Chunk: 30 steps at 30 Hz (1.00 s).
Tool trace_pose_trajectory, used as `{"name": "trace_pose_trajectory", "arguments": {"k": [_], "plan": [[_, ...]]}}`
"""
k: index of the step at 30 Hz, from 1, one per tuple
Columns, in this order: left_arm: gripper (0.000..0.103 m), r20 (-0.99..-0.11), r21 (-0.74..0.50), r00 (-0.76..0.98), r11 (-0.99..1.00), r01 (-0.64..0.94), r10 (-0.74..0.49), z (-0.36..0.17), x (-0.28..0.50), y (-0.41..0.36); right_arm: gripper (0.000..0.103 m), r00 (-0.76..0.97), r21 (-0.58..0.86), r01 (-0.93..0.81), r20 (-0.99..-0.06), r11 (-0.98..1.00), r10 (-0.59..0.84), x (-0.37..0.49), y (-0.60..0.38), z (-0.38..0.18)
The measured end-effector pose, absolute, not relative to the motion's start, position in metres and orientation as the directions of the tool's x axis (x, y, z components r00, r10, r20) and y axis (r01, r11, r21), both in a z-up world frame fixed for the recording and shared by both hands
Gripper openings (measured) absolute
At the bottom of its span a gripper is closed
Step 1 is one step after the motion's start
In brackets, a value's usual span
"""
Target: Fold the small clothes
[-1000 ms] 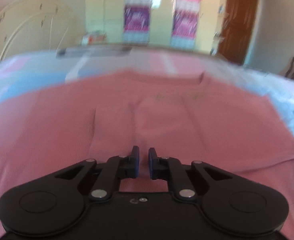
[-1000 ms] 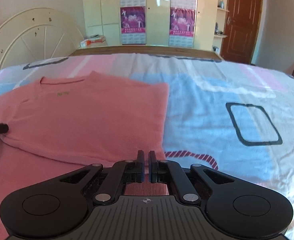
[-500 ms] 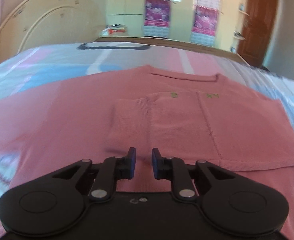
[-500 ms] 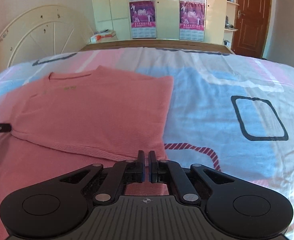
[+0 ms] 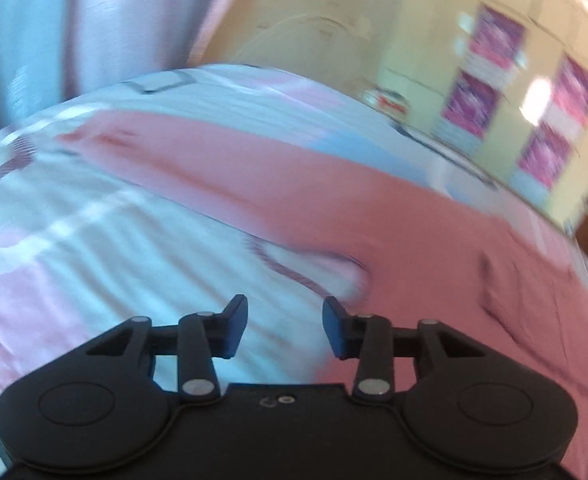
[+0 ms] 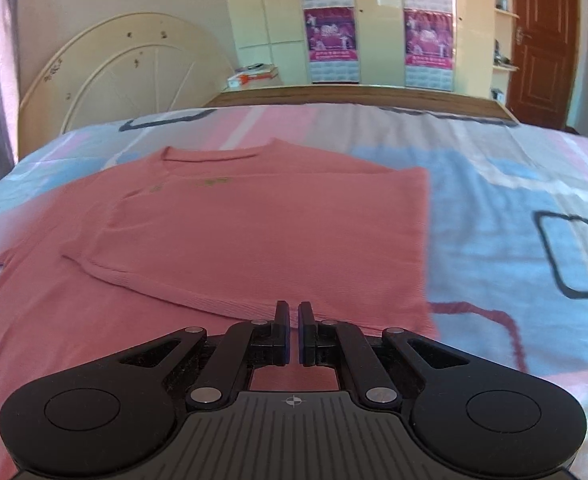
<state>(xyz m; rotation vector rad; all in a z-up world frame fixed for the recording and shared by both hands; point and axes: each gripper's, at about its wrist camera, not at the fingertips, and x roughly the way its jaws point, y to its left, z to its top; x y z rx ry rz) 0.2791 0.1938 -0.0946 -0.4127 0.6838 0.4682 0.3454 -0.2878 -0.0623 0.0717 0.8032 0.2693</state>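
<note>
Pink knit fabric, a small sweater [image 6: 262,240], is lying flat on the bed [image 6: 494,208], filling the centre and the 9 o'clock side of the right wrist view. Its neckline is sitting toward 12 o'clock, and one side is lying folded over the body, leaving a straight edge running down at about 2 o'clock and a ribbed hem crossing from 9 o'clock toward 5 o'clock. The bedsheet, patterned in pale blue, pink and white with dark outlined squares, is showing bare from 1 o'clock to 4 o'clock.

The right tongs [image 6: 293,332] are standing together with only a thin slit between the blue-lined pads. They are hovering at 6 o'clock just over the hem; whether fabric is caught between them cannot be told.

In the left wrist view everything is smeared by motion blur and the scene is tilting. The left tongs [image 5: 285,328] are standing apart, and their jaws are opening with nothing between them. They are hanging over bare sheet, with the sweater [image 5: 434,248] spreading from 10 o'clock across to 4 o'clock, its near edge just beside the right-hand finger.

A cream arched headboard [image 6: 126,76] is standing at 10 o'clock, wardrobe doors with magenta posters [image 6: 330,28] at 12 o'clock, and a brown door [image 6: 542,40] at 2 o'clock.
</note>
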Motion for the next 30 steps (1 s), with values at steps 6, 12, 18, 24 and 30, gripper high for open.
{"name": "trace_pose_trajectory", "arguments": {"k": [6,12,18,24,30], "plan": [[0.052,-0.655,-0.409,0.695,0.634,-0.656,0.297,-0.113,0.277,0.313,0.039,0.676,0.161,-0.17,-0.699,0.972,0.233,0.351,-0.243,-0.06],[0.052,-0.616,-0.532,0.732,0.531,-0.66,0.292,-0.136,0.291,0.42,0.046,0.709,0.127,-0.074,-0.691,0.989,0.142,0.352,-0.195,-0.053],[0.046,-0.577,-0.57,0.764,0.528,-0.629,0.288,-0.141,0.312,0.456,0.045,0.707,0.12,-0.016,-0.7,0.993,0.096,0.362,-0.151,-0.045],[0.012,-0.594,-0.573,0.743,0.486,-0.66,0.309,-0.147,0.322,0.476,0.045,0.708,0.099,-0.032,-0.7,0.995,0.093,0.371,-0.124,-0.043],[0.01,-0.532,-0.528,0.807,0.645,-0.552,0.256,-0.114,0.342,0.435,0.045,0.715,0.12,-0.024,-0.692,0.992,0.101,0.37,-0.135,-0.042]]}}
